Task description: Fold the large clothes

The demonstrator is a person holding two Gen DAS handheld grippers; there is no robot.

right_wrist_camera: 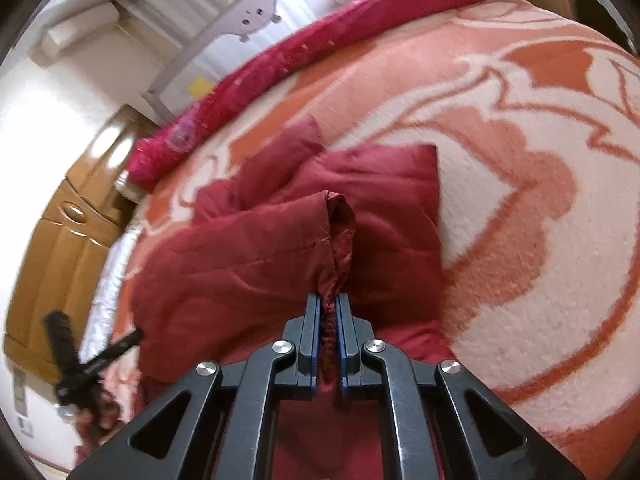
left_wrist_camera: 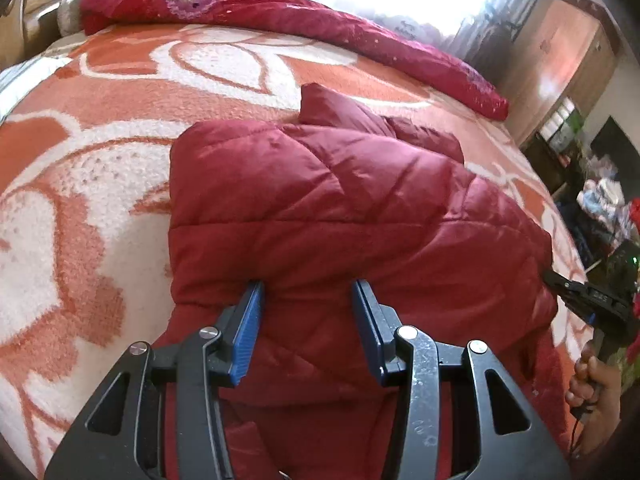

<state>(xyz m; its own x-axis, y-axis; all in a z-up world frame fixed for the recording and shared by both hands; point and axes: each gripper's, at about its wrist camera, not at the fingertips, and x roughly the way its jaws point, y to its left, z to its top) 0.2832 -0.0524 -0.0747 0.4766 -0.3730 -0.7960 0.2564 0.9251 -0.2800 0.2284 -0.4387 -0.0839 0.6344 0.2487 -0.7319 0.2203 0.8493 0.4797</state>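
A dark red quilted jacket point(left_wrist_camera: 340, 208) lies partly folded on the bed's orange and white blanket point(left_wrist_camera: 100, 184). My left gripper point(left_wrist_camera: 307, 288) is open just above the jacket's near part, holding nothing. My right gripper point(right_wrist_camera: 329, 304) is shut on a sleeve cuff of the jacket point(right_wrist_camera: 336, 240), with the sleeve lifted over the jacket's body point(right_wrist_camera: 392, 200). The right gripper also shows at the right edge of the left wrist view point(left_wrist_camera: 588, 296). The left gripper shows blurred at the lower left of the right wrist view point(right_wrist_camera: 92, 356).
A rolled crimson quilt point(left_wrist_camera: 280, 12) lies along the far side of the bed. A wooden wardrobe point(right_wrist_camera: 60, 248) stands beside the bed. Cluttered items point(left_wrist_camera: 604, 200) sit on the floor past the bed's right edge.
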